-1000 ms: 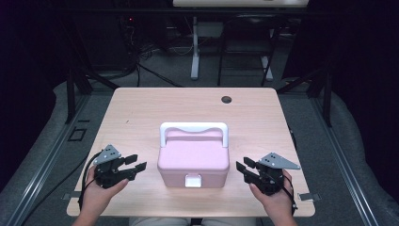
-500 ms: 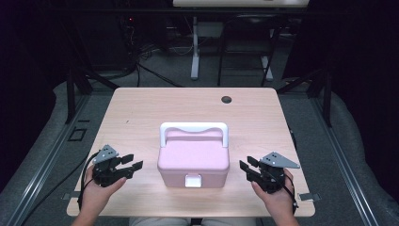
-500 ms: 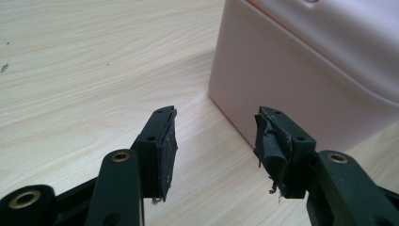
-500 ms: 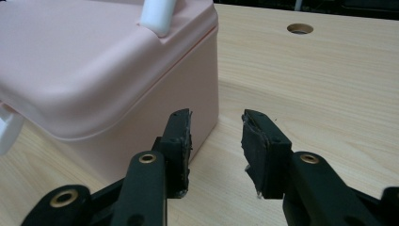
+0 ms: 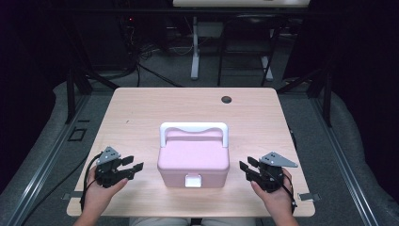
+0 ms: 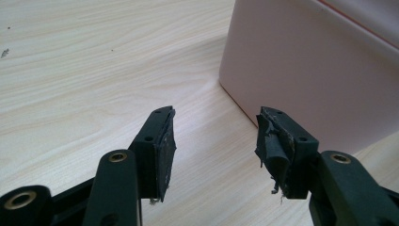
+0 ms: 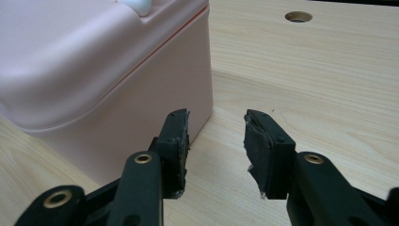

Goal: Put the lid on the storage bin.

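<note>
A pink lidded box point(image 5: 193, 160) with a white handle point(image 5: 194, 127) and a white front latch point(image 5: 193, 180) stands shut on the wooden table point(image 5: 141, 113), near the front edge. To its left my left gripper point(image 5: 132, 163) is held open just above the table, a short gap from the box side point(image 6: 310, 70); nothing is between its jaws point(image 6: 214, 136). On the other side my right gripper point(image 5: 245, 165) is open too, close to the box's right wall point(image 7: 117, 94), with bare table between its fingertips point(image 7: 216, 136).
A round cable hole point(image 5: 226, 99) sits in the table near the far edge, also in the right gripper view point(image 7: 298, 17). Dark floor, cables and stand legs lie beyond the table. Bare tabletop stretches behind and beside the box.
Both grippers have shifted slightly toward the front edge of the table. The box has not moved.
</note>
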